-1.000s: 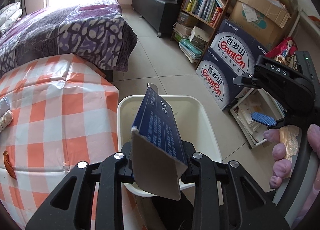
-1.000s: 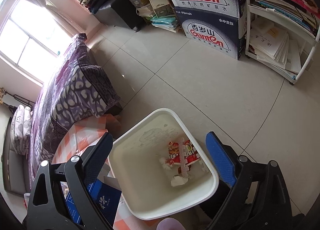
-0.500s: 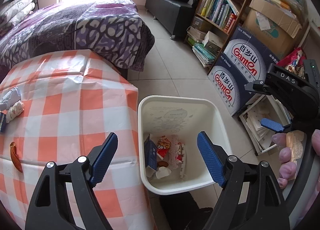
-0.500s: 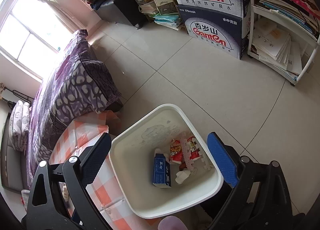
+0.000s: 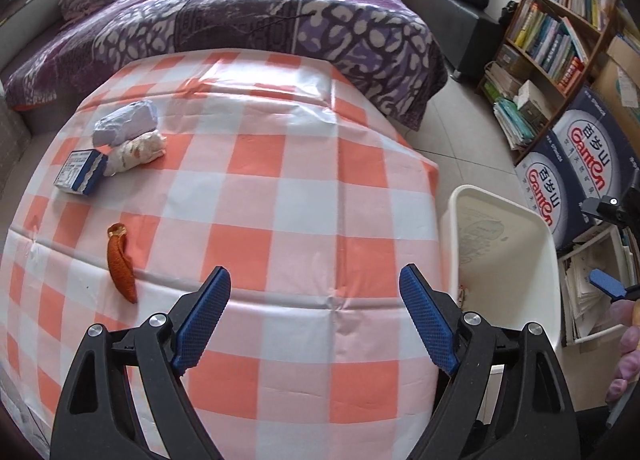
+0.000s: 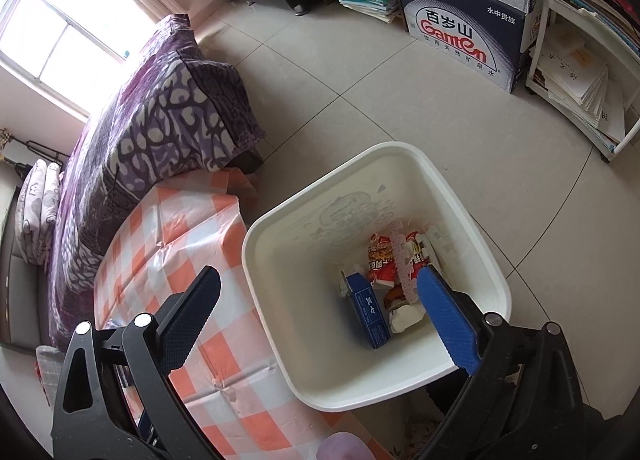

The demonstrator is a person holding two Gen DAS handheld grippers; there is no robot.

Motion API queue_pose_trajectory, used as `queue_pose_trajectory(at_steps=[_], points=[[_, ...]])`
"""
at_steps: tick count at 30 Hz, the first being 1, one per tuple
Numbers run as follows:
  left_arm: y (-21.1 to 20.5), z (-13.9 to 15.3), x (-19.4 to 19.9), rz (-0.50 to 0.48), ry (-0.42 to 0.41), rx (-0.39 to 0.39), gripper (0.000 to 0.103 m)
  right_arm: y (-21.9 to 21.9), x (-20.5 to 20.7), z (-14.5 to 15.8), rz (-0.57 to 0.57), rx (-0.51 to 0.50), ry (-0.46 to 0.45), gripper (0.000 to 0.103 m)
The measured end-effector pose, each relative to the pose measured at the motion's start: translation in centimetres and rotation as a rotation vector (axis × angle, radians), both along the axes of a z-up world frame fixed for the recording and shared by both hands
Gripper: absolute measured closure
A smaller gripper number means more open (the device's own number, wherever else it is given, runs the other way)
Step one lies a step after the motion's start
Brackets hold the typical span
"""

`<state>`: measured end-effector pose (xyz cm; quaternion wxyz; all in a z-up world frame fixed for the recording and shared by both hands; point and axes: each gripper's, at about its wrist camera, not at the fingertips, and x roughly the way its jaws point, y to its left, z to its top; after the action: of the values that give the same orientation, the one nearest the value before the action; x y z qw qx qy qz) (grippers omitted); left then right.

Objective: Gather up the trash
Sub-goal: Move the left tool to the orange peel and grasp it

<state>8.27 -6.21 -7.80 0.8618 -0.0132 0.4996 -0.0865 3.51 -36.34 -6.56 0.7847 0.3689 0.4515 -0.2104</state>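
Note:
My left gripper (image 5: 316,320) is open and empty above the orange-checked table (image 5: 280,179). On the table's left lie a small blue box (image 5: 79,171), a crumpled pale-blue wad (image 5: 126,127), a white crumpled wrapper (image 5: 136,151) and an orange peel (image 5: 120,264). The white trash bin (image 5: 504,252) stands right of the table. My right gripper (image 6: 320,308) is open and empty above the bin (image 6: 280,300), which holds a blue carton (image 6: 368,310), red snack wrappers (image 6: 380,260) and white scraps.
A purple patterned bed (image 5: 240,15) lies behind the table. Stacked Ganten water cartons (image 6: 464,19), a bookshelf (image 5: 560,27) and a white paper rack (image 6: 580,71) line the tiled floor (image 6: 400,99) to the right.
The left gripper opened and dropped the blue carton into the bin, then swung left over the table. The right gripper stayed open over the bin.

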Motion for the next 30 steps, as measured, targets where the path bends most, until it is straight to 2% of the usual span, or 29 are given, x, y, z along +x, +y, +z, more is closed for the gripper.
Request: queue_pose_trajectory(at_steps=[11, 16, 23, 26, 28, 30], points=[[9.2, -2.6, 2.5, 0.259, 0.075, 0.030, 0.019, 5.9, 2.7, -0.9, 0.124, -0.015, 0.035, 0.008], [11.9, -4.2, 3.3, 0.317, 0.107, 0.049, 0.019, 7.9, 3.6, -1.4, 0.159, -0.027, 0.054, 0.008], [14.4, -5.8, 4.2, 0.344, 0.130, 0.043, 0.021, 10.1, 4.4, -2.0, 0.195, -0.058, 0.083, 0.008], [14.6, -6.3, 4.3, 0.331, 0.151, 0.029, 0.030, 10.8, 4.7, -2.4, 0.201, -0.073, 0.095, 0.008], [14.4, -6.8, 4.3, 0.306, 0.165, 0.052, 0.042, 11.4, 5.0, -2.6, 0.208, -0.084, 0.104, 0.008], [14.1, -6.9, 4.1, 0.279, 0.155, 0.076, 0.049, 11.9, 5.2, -2.9, 0.216, -0.095, 0.112, 0.008]])
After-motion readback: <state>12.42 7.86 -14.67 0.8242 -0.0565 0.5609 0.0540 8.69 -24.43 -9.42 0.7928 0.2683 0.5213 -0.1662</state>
